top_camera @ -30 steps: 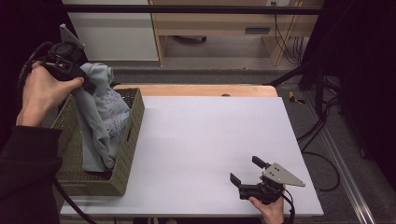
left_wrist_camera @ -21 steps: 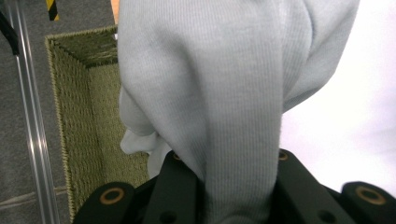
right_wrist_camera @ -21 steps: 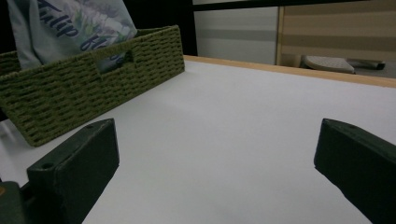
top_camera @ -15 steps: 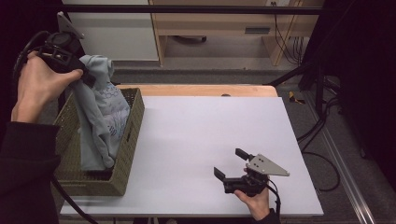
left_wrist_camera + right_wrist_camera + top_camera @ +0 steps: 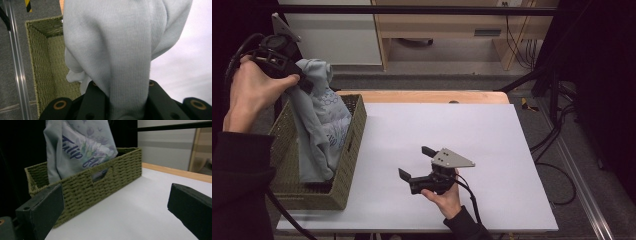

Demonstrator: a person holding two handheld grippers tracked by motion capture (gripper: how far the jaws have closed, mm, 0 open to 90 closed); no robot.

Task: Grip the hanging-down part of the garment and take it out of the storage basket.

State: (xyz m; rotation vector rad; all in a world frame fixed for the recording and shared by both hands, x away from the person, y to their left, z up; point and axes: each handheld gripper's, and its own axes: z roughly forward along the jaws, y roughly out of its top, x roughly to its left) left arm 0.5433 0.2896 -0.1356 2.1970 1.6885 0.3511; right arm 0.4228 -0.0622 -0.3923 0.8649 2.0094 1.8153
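White rectangular tabletop (image 5: 452, 140) fills the middle, pale wooden cabinets (image 5: 437, 25) at twelve o'clock. At nine o'clock, the olive woven basket (image 5: 347, 150), a pale blue printed cotton garment (image 5: 319, 130) hanging into it, its top pinched in the left gripper (image 5: 299, 80). Right gripper (image 5: 414, 162), six o'clock, jaws spread, empty.

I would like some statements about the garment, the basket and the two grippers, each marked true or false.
1. The left gripper grips the light blue garment. True.
2. The garment lies flat on the white table. False: it hangs from the gripper, its lower end inside the woven basket.
3. The right gripper has open jaws with nothing between them. True.
4. The basket stands at the table's right side. False: it stands at the left.
5. The garment is plain. False: it has printed lettering and flowers.
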